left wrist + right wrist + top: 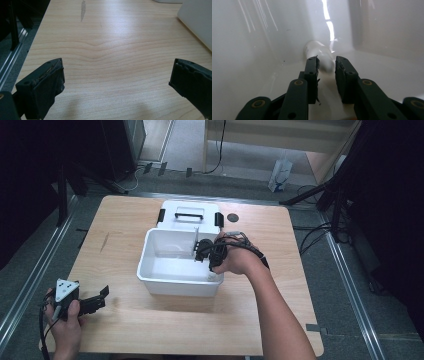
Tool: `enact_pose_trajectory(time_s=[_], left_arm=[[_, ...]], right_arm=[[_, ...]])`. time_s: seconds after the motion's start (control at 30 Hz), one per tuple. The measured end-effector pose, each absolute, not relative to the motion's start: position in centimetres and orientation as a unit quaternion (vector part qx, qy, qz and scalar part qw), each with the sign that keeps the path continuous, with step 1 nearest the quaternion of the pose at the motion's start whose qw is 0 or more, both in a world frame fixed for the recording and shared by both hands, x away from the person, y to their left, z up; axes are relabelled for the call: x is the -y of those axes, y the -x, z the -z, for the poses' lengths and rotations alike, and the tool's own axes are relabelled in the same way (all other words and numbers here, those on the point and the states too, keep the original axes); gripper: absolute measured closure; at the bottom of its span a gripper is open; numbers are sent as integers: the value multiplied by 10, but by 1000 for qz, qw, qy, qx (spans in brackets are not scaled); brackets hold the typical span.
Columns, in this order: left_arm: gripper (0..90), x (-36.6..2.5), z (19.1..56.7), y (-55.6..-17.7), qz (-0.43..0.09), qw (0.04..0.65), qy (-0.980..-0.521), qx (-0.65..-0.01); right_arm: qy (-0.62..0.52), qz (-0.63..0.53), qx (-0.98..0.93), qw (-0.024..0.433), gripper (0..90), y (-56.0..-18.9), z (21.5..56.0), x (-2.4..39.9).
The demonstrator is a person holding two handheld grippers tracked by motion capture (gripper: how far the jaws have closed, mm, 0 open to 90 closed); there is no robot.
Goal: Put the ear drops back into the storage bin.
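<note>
Right gripper view looks down into a white bin, where a small white cylinder (318,51) (a cap or short tube, too washed out to tell) lies at the foot of the wall near a corner. It looks like light, stiff, glossy plastic, likely slippery and apt to roll, so the hold should go across its round body near the middle, pads square to its sides. The right tool (326,61) has its jaws drawn close together with a narrow gap, and the near end of the cylinder sits just at or between the tips; I cannot tell whether the pads press on it. In the high view the right tool (207,254) reaches down inside the bin (150,282), which stands mid-tabletop (150,330) before its black-handled lid (189,214). The left tool (116,80) rests idle, jaws wide apart, over bare wood near the bin.
</note>
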State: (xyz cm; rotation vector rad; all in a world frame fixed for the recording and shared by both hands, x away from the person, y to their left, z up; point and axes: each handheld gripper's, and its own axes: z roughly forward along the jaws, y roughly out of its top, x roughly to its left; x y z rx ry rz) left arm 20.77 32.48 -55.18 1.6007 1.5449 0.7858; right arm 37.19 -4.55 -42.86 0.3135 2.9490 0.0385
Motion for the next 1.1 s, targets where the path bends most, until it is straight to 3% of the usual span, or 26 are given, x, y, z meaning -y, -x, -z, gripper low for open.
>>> enact_pose_trajectory(time_s=[0.23, 0.53, 0.63, 0.7, 0.73, 0.77, 0.8, 0.93, 1.1], left_arm=[[2, -325, 552, -208, -307, 381, -628, -605], [2, -325, 552, -208, -307, 381, -628, -605], [2, -324, 552, -208, -308, 381, -627, -605], [2, -324, 552, -208, -308, 381, -627, -605], [2, -325, 552, -208, -308, 381, -628, -604], [2, -325, 552, -208, -308, 381, -628, -604], [2, -324, 552, -208, -309, 381, -628, -604], [2, -325, 552, -208, -308, 380, -628, -605], [2, -325, 552, -208, -309, 380, -629, -604]], right_arm=[[-112, -11, -990, 85, 707, -373, 430, 46], [-128, -45, -987, 90, 546, -371, 423, 49], [-142, -83, -983, 84, 416, -368, 408, 51], [-142, -91, -982, 86, 385, -367, 404, 51], [-155, -106, -978, 90, 293, -363, 394, 53], [-155, -106, -978, 90, 293, -363, 394, 53], [-167, -116, -974, 99, 173, -359, 385, 56], [-192, -126, -969, 94, 0, -352, 371, 64], [-226, -121, -958, 125, 0, -347, 362, 85]])
